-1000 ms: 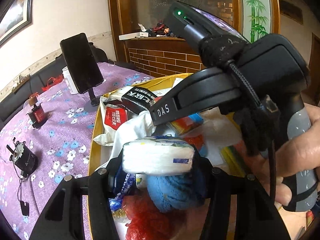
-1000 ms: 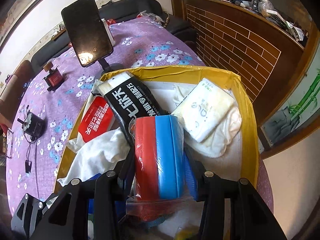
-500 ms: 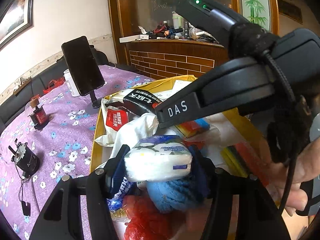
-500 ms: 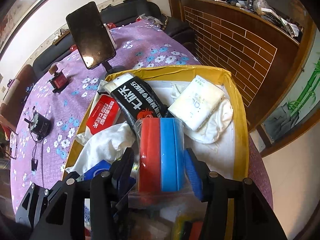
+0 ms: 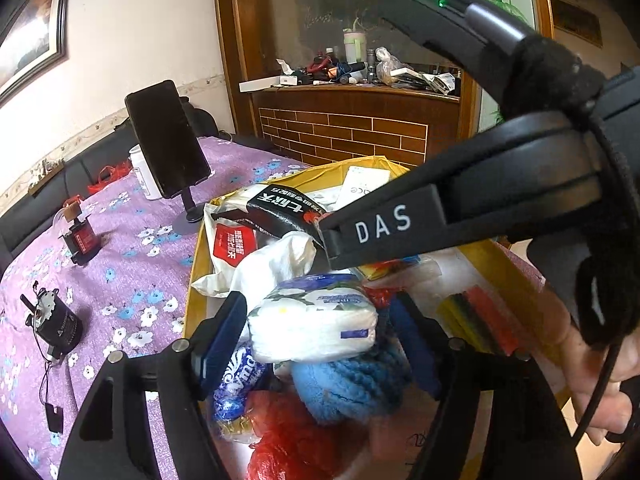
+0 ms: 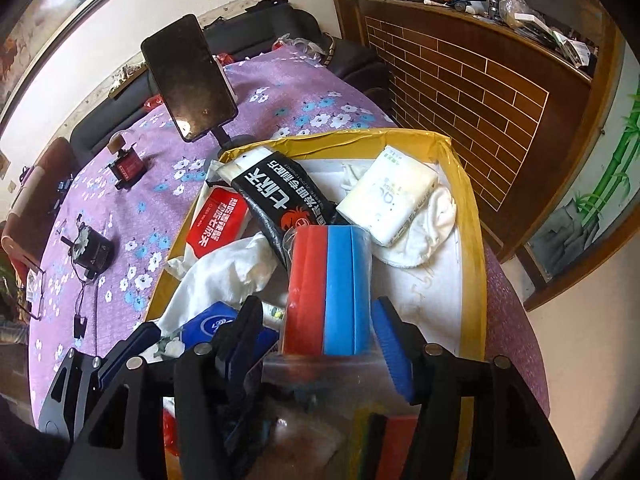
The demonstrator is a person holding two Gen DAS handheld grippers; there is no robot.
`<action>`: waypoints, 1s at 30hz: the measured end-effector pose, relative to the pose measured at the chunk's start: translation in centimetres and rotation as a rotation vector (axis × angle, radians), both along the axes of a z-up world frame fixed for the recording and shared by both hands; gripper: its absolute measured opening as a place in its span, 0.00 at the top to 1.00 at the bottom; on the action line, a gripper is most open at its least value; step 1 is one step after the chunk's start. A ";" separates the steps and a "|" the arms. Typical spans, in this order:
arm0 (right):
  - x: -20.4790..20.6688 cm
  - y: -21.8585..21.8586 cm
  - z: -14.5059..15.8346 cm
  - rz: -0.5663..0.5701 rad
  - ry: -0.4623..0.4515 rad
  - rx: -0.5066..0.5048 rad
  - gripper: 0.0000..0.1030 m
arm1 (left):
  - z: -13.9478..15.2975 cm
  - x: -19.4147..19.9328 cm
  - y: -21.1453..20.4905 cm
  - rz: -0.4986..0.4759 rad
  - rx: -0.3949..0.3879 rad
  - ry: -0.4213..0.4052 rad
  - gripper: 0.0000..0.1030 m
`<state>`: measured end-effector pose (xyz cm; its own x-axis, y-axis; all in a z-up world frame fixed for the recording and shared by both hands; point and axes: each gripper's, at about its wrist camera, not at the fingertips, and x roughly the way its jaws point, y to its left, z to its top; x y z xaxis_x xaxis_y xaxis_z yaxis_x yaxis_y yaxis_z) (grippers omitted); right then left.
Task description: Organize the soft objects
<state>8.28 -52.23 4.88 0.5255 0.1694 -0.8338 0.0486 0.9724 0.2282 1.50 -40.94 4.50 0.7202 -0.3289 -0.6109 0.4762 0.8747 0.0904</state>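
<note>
My left gripper (image 5: pixel 320 320) is shut on a white tissue pack (image 5: pixel 314 322) and holds it above the yellow box (image 5: pixel 191 280). Below it lie a blue knitted thing (image 5: pixel 352 384) and a red bag (image 5: pixel 288 444). My right gripper (image 6: pixel 320 320) is shut on a bagged pack of red and blue sponges (image 6: pixel 330 288) over the same yellow box (image 6: pixel 474 216). The right gripper's body crosses the left wrist view (image 5: pixel 440 216). The box holds a black packet (image 6: pixel 280 200), a red packet (image 6: pixel 218 220), a white tissue pack (image 6: pixel 388 196) and white cloths (image 6: pixel 228 272).
The box sits on a purple flowered tablecloth (image 6: pixel 280 104). A phone on a stand (image 6: pixel 188 80) stands just behind the box. A small motor (image 6: pixel 90 248) and a red device (image 6: pixel 128 168) lie to the left. A brick-faced counter (image 6: pixel 460 80) is at the right.
Both grippers have risen a little with their packs still held. The right gripper's body has moved up and right in the left wrist view, uncovering more of the box.
</note>
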 end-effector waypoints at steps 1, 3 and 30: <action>-0.1 0.0 0.0 -0.001 -0.002 0.003 0.39 | 0.0 0.0 0.0 -0.001 0.002 -0.002 0.25; -0.4 -0.1 0.1 -0.004 -0.006 0.010 0.38 | 0.0 -0.2 0.0 -0.004 0.002 -0.006 0.23; -9.7 -1.4 3.6 -0.157 -0.200 0.048 0.17 | 2.1 -4.5 1.3 -0.041 0.057 -0.071 0.11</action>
